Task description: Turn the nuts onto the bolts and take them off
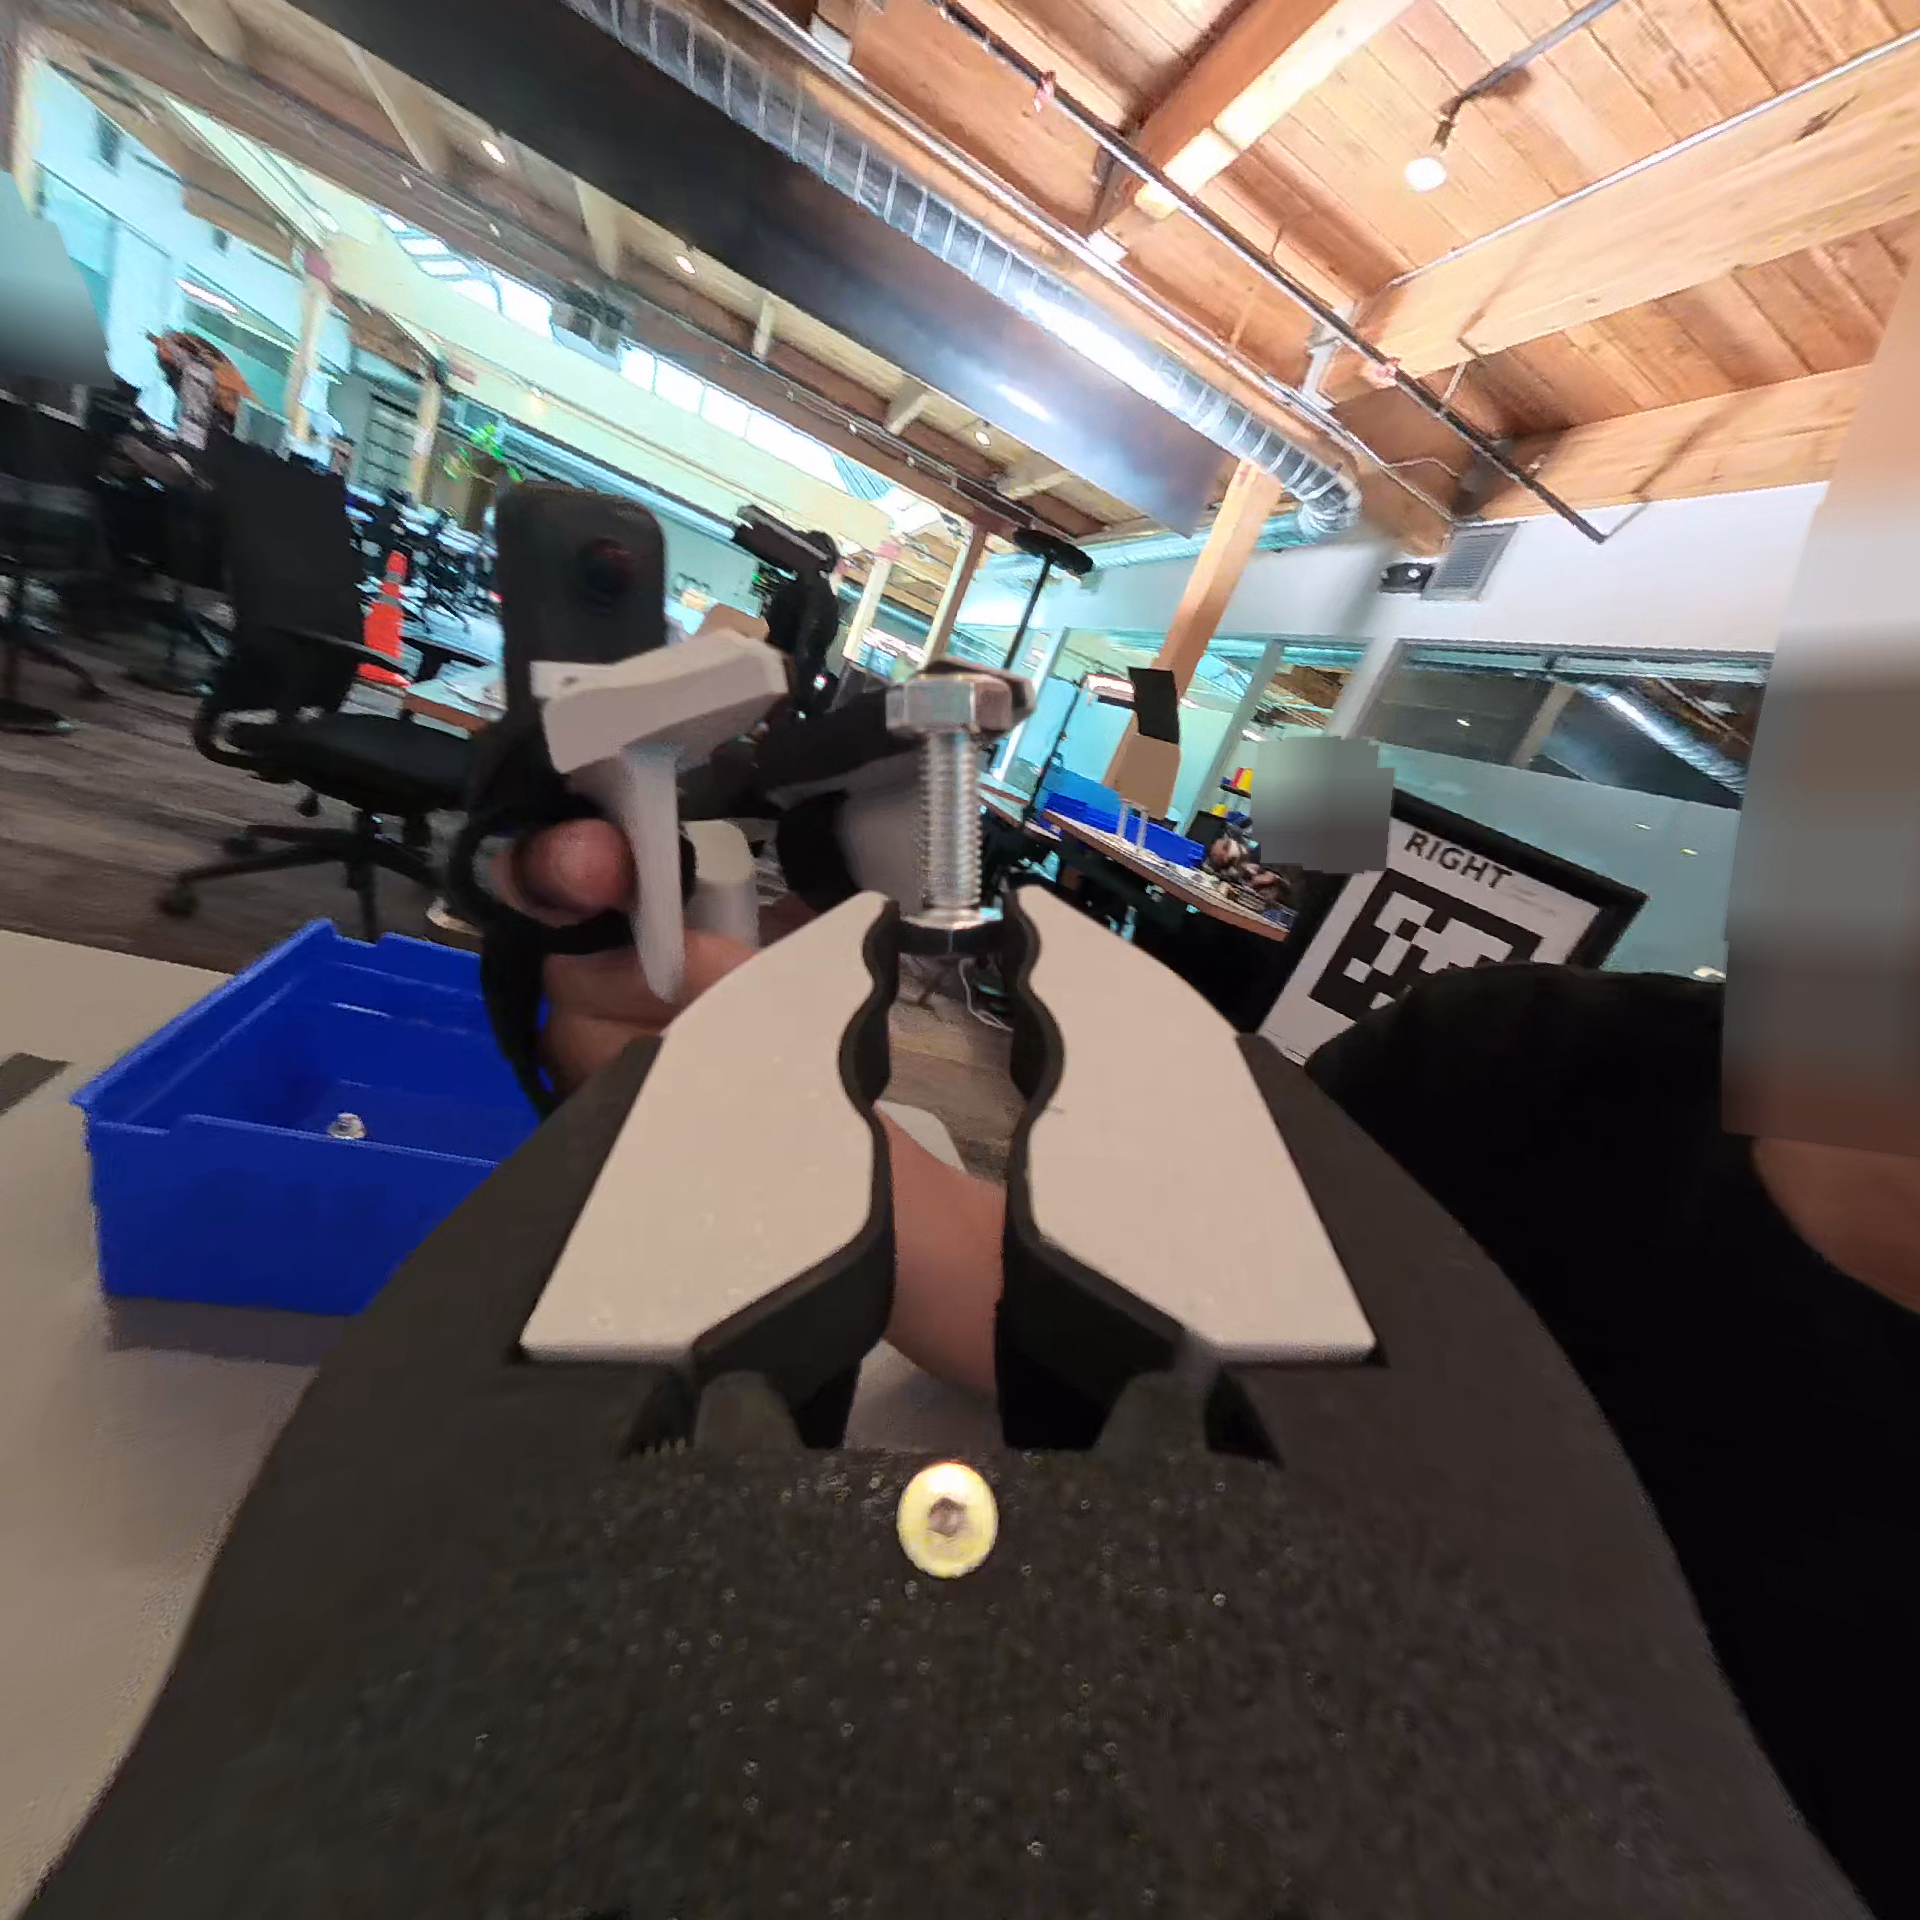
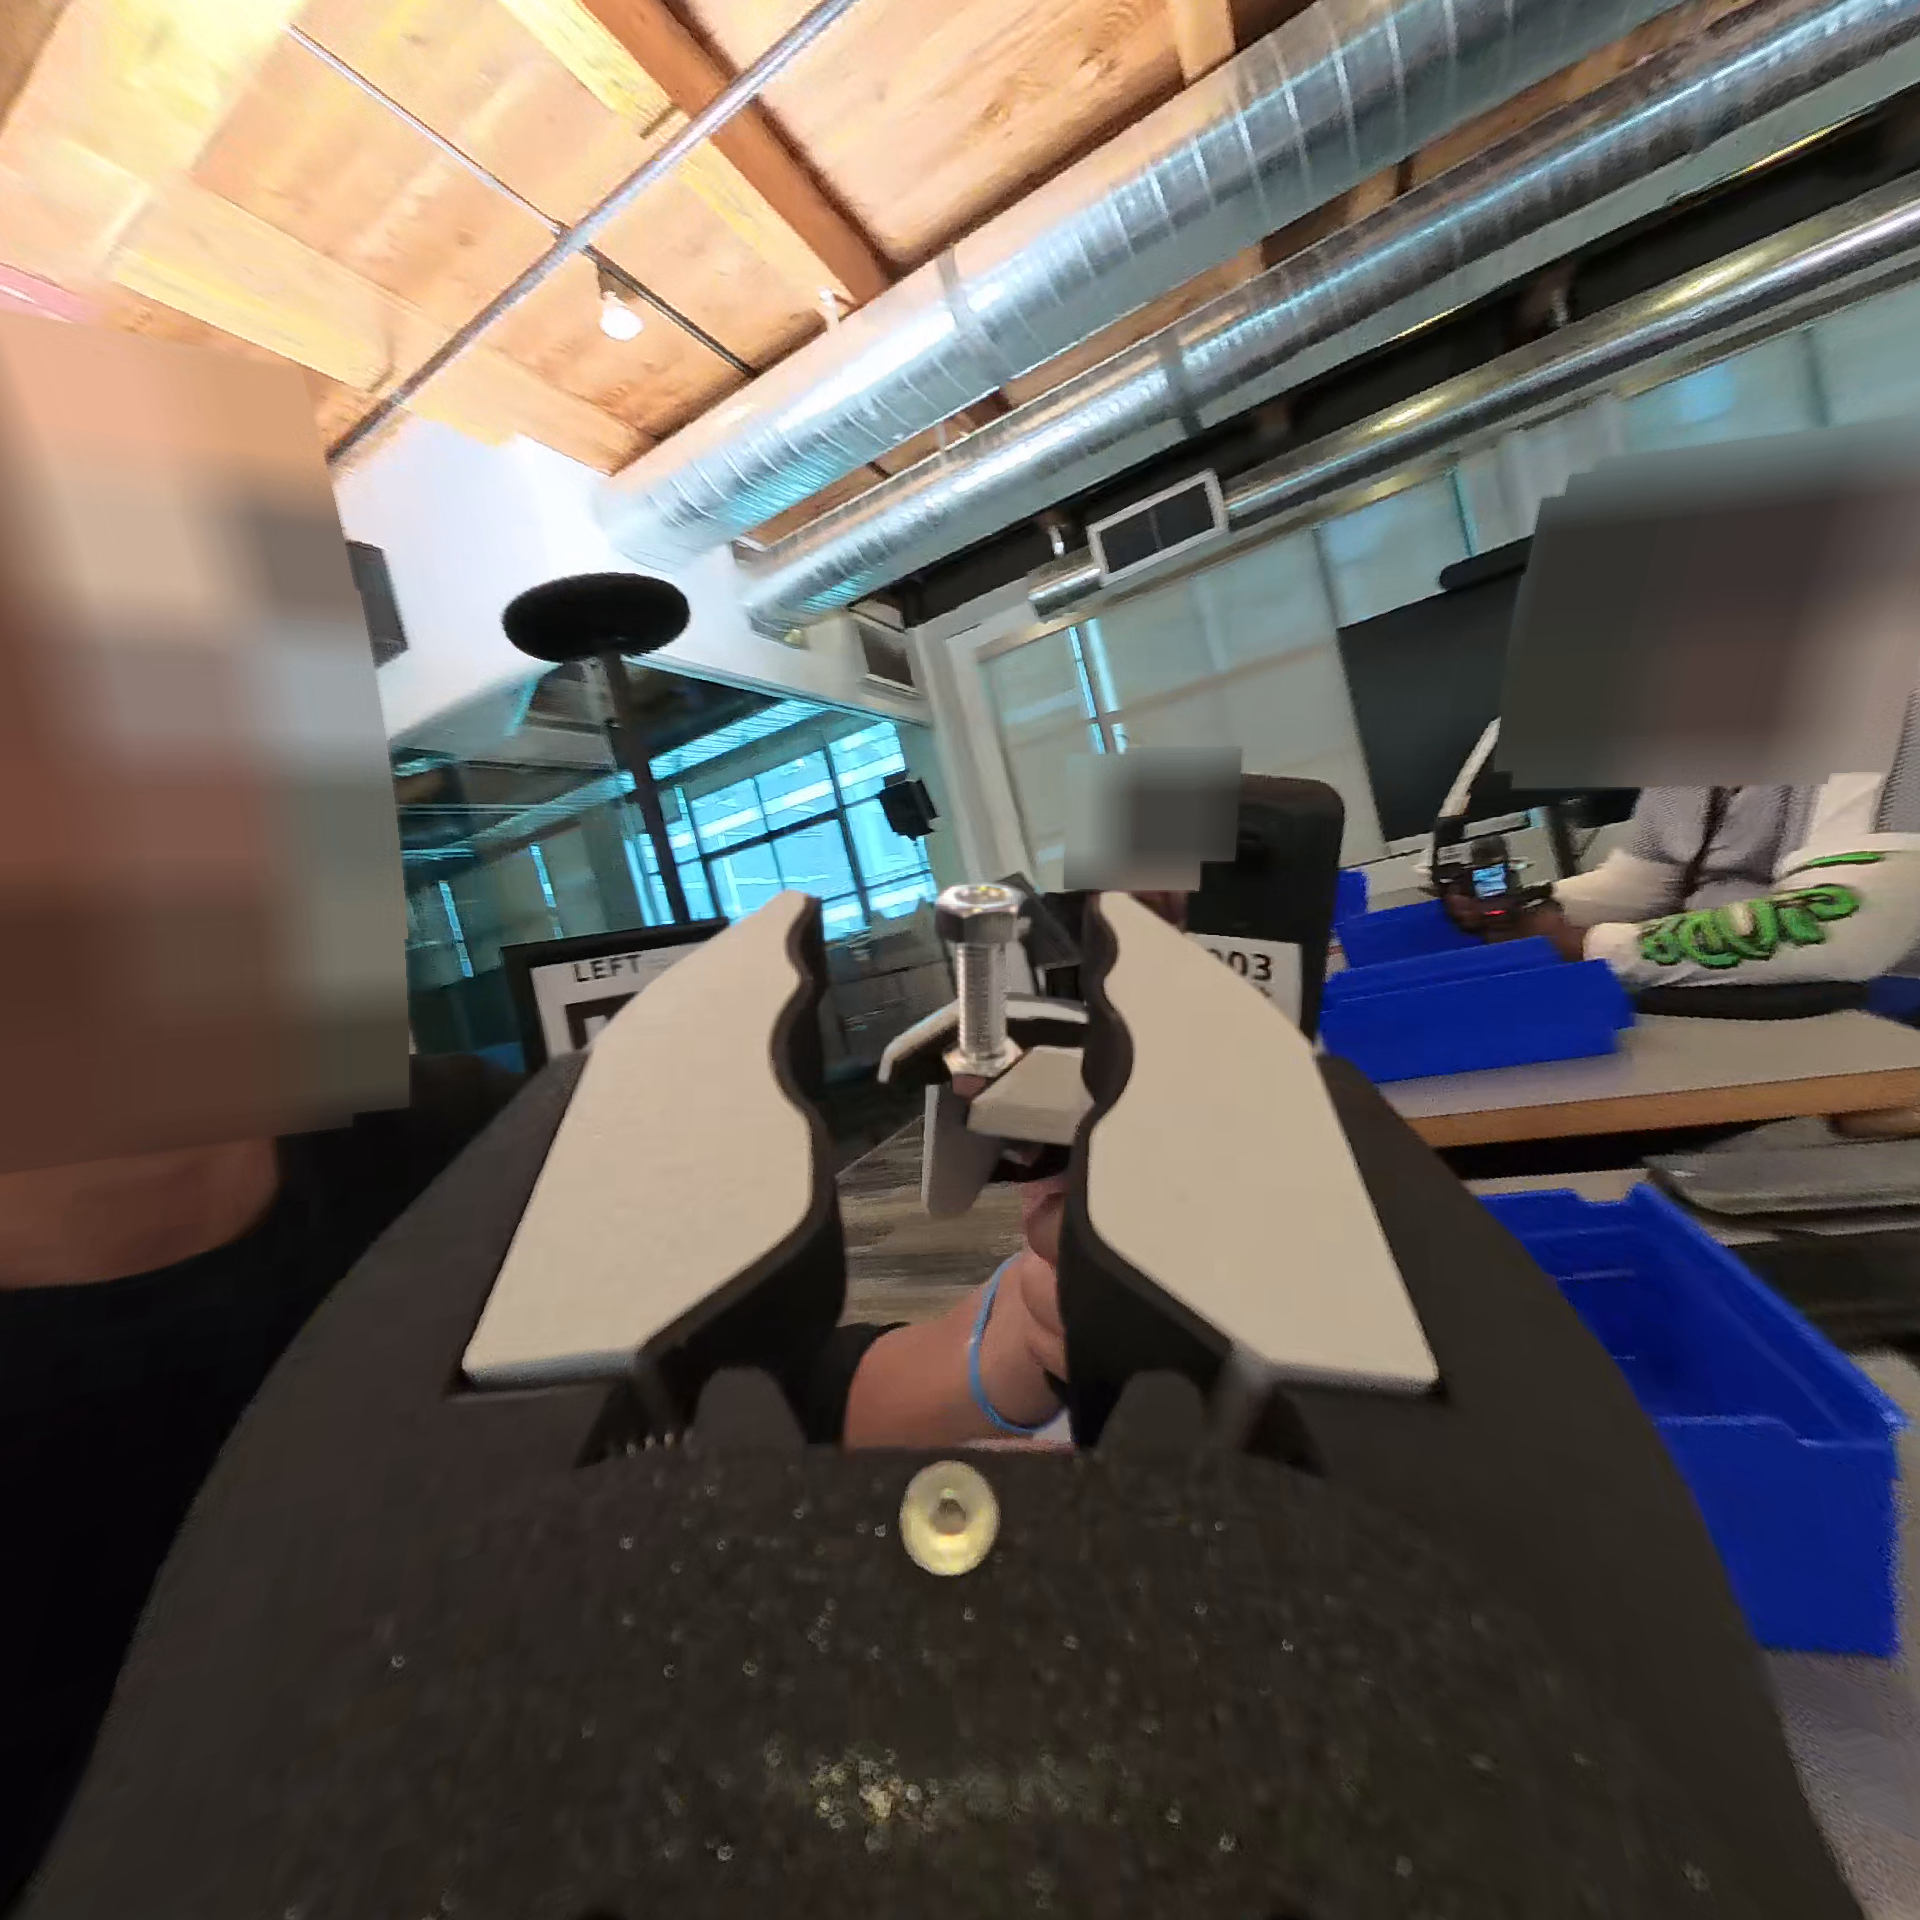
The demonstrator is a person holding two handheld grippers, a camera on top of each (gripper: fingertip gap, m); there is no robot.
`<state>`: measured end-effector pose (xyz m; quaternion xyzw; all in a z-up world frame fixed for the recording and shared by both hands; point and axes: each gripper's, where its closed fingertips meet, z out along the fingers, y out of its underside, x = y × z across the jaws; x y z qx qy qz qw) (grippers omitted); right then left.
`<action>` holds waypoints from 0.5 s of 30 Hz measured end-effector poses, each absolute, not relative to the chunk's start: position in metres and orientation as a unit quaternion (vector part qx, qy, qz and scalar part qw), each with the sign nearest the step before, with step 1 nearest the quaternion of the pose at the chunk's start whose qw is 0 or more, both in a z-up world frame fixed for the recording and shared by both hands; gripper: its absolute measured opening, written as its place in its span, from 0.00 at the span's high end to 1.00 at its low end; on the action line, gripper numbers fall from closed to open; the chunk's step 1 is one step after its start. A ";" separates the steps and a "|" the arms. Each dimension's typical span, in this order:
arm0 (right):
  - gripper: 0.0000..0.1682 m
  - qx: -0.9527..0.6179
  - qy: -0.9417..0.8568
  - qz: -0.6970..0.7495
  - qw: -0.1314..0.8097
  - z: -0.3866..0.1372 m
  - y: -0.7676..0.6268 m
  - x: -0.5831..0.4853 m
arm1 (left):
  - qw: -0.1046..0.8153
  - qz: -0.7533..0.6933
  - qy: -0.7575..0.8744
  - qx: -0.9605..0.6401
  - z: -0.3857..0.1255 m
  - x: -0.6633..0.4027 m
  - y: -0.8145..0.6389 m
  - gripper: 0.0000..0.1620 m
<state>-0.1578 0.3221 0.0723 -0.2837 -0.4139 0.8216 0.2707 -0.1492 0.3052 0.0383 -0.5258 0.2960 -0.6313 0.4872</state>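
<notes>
both grippers meet on one bolt (image 1: 948, 805), held upright in the air. left gripper (image 1: 948, 928) pinches the nut (image 1: 940, 932) at its lower end. right gripper (image 2: 954, 940) is narrowly parted around the bolt's head (image 1: 951, 704); contact unclear. one loose nut (image 1: 343, 1125) lies in one blue bin (image 1: 260, 1174).
</notes>
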 end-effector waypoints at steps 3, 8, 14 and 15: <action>0.75 -0.275 -0.429 0.827 0.238 0.067 0.315 -0.158 | 0.478 -0.629 0.303 -0.533 0.033 -0.143 0.305 0.89; 0.90 -0.281 -0.447 0.811 0.252 0.062 0.313 -0.160 | 0.466 -0.629 0.310 -0.539 0.027 -0.138 0.305 0.89; 0.90 -0.361 -0.437 0.762 0.314 0.060 0.331 -0.172 | 0.526 -0.548 0.284 -0.585 0.022 -0.145 0.327 0.89; 0.90 -0.384 -0.431 0.743 0.339 0.060 0.336 -0.175 | 0.546 -0.521 0.274 -0.595 0.022 -0.149 0.333 0.89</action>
